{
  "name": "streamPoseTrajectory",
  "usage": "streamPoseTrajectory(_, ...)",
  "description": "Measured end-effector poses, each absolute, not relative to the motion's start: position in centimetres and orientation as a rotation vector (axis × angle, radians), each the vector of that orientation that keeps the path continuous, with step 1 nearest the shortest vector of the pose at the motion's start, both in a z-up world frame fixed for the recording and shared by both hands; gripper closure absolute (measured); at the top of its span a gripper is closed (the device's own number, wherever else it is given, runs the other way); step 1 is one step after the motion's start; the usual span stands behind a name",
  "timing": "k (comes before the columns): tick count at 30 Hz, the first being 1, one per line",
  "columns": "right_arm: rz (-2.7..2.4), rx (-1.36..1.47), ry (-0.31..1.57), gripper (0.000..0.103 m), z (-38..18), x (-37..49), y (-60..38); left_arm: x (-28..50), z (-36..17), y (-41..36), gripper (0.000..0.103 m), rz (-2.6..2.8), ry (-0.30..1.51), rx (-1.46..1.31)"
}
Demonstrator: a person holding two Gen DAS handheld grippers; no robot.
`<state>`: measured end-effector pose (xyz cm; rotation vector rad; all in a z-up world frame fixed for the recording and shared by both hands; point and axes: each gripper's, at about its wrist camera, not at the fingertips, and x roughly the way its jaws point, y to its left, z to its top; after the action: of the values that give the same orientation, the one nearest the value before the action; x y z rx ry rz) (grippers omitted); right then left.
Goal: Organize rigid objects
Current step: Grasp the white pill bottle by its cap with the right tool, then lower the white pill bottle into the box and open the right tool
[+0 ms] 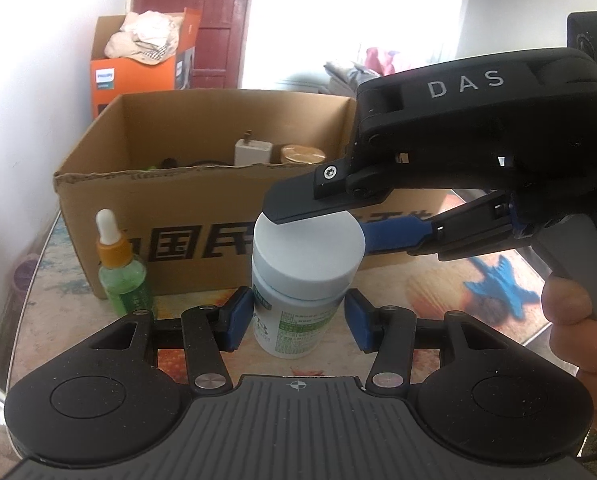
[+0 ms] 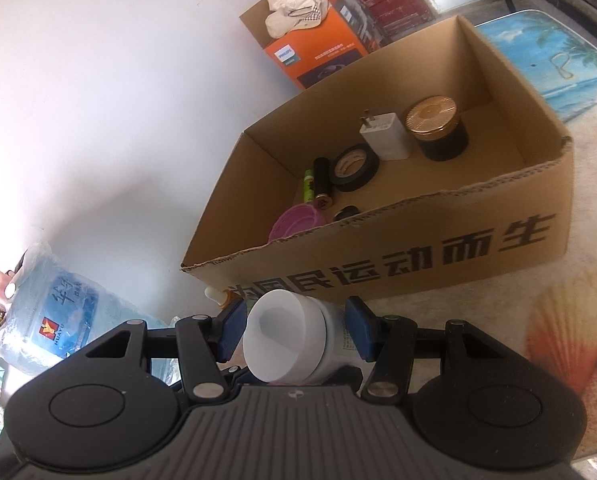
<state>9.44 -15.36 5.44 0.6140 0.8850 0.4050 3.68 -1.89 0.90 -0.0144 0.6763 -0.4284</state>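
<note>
A white pill bottle with a wide white cap and a green label stands on the table before the open cardboard box. My left gripper is open, its blue pads on either side of the bottle's body with a gap on each side. My right gripper reaches in from the right around the cap, one finger above it and one behind. In the right wrist view the bottle sits between my right gripper's blue pads, which do not visibly press it.
A green dropper bottle stands left of the pill bottle. The box holds a white charger, a gold-lidded jar, black tape, batteries and a pink lid. An orange carton and a water jug stand beyond.
</note>
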Motion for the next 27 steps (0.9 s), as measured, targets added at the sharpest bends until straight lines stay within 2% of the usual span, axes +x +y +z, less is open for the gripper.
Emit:
streamPoseTrajectory(5,0.385,0.624,0.887,0.045,5.0,9.5,-15.9,4.0,0.7,-2.2,0.052,-0.442,0.677,-0.003)
streamPoseTrajectory(12,0.393,0.65,0.888,0.046,4.6,9.8,-16.2,4.7,0.5,-2.6,0.045,-0.443,0.669,0.014)
streamPoseTrajectory(27,0.425,0.64,0.86,0.045,6.0,8.2,-16.1,3.6,1.7,-2.7,0.05,-0.435,0.649,0.028)
